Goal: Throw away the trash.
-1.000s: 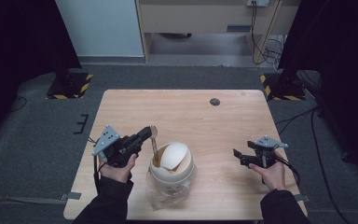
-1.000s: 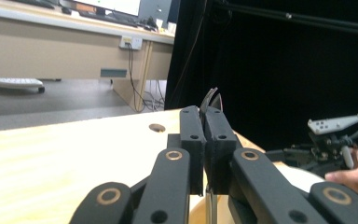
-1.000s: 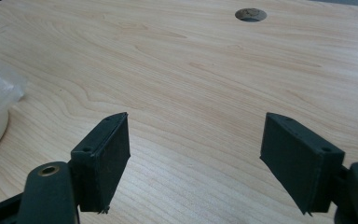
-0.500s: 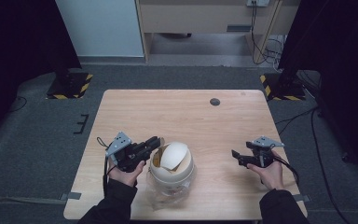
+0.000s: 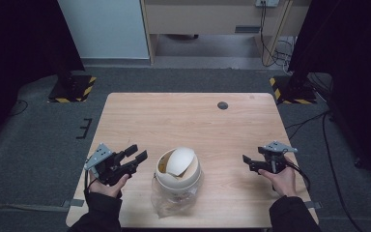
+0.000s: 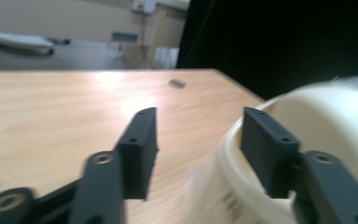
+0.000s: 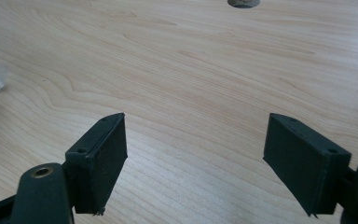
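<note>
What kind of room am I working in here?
Probably a lab or recording studio, not a home: a bare wooden table on grey carpet, black curtains on both sides, and hazard-striped stand bases on the floor.

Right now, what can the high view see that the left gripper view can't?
The high view alone takes in the person's hands, the right gripper with jaws apart, the grey floor and the clear plastic bag under the bin. The left gripper view alone gives a close, blurred look along the left gripper, jaws open and empty beside the bin's rim. Both share the pale wooden table, the round cream swing-lid bin and the small dark disc.
</note>
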Demonstrator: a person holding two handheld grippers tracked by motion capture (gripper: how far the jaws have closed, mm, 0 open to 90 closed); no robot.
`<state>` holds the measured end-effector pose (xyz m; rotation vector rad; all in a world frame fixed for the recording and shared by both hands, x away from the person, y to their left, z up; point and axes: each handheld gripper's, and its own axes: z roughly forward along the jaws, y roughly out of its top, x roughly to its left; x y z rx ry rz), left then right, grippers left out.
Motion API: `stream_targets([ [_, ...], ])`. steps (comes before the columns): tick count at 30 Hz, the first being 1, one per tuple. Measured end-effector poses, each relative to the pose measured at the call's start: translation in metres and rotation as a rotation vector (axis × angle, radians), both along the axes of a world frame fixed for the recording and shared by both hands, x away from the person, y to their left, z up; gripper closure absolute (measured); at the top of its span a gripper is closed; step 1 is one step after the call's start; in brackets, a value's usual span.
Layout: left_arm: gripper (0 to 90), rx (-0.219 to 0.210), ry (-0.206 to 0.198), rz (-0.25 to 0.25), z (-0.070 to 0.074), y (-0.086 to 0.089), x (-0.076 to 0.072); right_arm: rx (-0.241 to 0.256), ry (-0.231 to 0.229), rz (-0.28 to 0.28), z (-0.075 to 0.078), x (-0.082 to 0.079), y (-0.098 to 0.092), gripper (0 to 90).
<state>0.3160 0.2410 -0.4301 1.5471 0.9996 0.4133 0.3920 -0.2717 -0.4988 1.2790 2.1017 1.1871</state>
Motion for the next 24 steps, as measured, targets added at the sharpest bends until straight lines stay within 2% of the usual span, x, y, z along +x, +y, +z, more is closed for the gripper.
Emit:
stream_targets([
  [3,35.9,0.096,0.032,0.043,-0.017,0.015,0.001,-0.008,0.011,-0.008,-0.002,0.001,-0.002,20.0],
  [4,32.5,0.096,0.032,0.043,-0.017,0.015,0.001,-0.008,0.011,-0.008,-0.002,0.001,-0.002,20.0],
  [5,32.5,0.133,0.038,0.06,-0.022,0.02,0.002,-0.012,0.017,-0.01,-0.003,0.002,-0.003,19.3],
  [7,25.2,0.228,0.088,0.109,-0.037,0.033,0.011,-0.023,0.038,-0.025,-0.006,0.003,-0.006,17.2],
  [8,23.8,0.245,0.113,0.122,-0.043,0.037,0.014,-0.025,0.042,-0.026,-0.007,0.003,-0.006,16.8],
  [9,23.3,0.245,0.113,0.122,-0.043,0.037,0.014,-0.027,0.044,-0.029,-0.008,0.004,-0.007,16.4],
  [10,22.9,0.288,0.16,0.132,-0.053,0.045,0.019,-0.03,0.051,-0.032,-0.009,0.004,-0.008,16.2],
  [11,22.7,0.288,0.16,0.132,-0.053,0.045,0.019,-0.03,0.051,-0.032,-0.009,0.004,-0.008,16.2],
  [12,22.2,0.318,0.2,0.147,-0.061,0.052,0.025,-0.035,0.064,-0.041,-0.011,0.005,-0.009,15.7],
  [13,21.0,0.323,0.219,0.154,-0.065,0.055,0.028,-0.044,0.072,-0.044,-0.012,0.005,-0.01,15.5],
  [14,20.1,0.323,0.219,0.154,-0.065,0.055,0.028,-0.05,0.081,-0.051,-0.014,0.006,-0.01,15.2],
  [15,19.2,0.342,0.262,0.16,-0.072,0.06,0.033,-0.058,0.099,-0.059,-0.016,0.006,-0.011,15.1],
  [17,18.5,0.353,0.274,0.162,-0.075,0.062,0.035,-0.068,0.107,-0.064,-0.018,0.007,-0.012,14.8],
  [20,17.3,0.39,0.313,0.15,-0.082,0.063,0.039,-0.096,0.149,-0.09,-0.024,0.009,-0.018,13.6],
  [24,15.2,0.407,0.335,0.135,-0.085,0.061,0.04,-0.105,0.155,-0.096,-0.026,0.01,-0.021,12.8],
])
